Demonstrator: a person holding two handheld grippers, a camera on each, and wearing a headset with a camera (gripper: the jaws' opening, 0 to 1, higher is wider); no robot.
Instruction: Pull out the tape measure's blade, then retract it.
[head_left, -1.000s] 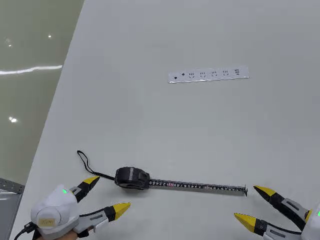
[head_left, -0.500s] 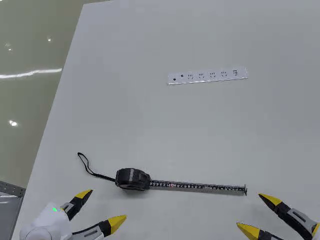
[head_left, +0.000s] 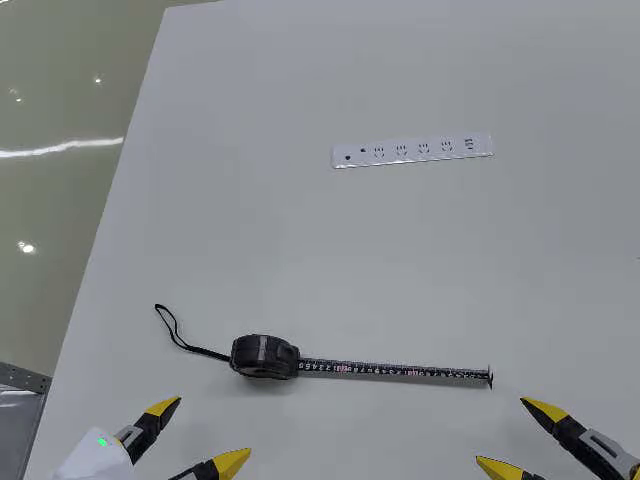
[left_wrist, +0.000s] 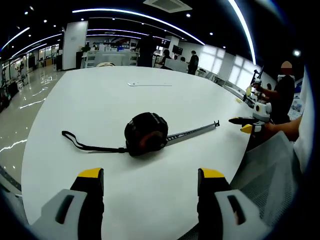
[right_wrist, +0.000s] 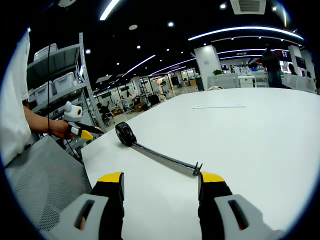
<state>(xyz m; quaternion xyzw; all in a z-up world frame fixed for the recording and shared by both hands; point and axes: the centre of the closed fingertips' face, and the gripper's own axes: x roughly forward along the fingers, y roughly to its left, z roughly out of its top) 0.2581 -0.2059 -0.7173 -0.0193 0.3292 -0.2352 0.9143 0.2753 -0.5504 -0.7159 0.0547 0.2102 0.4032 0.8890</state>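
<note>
Tape measure (head_left: 265, 356) lies on white desk (head_left: 300, 230) near front edge. Blade (head_left: 400, 371) drawn out to right, flat on desk. Wrist strap (head_left: 174, 331) trails left from black case. Left tongs (head_left: 200, 432) spread, empty, near case, not touching. Right tongs (head_left: 515, 436) spread, empty, near blade's end hook, apart from it. Power strip (head_left: 412, 151) farther back.

Head view looking down on table (head_left: 300, 80), gripper views low, facing inward, sharing tape measure (left_wrist: 146, 132)
</note>
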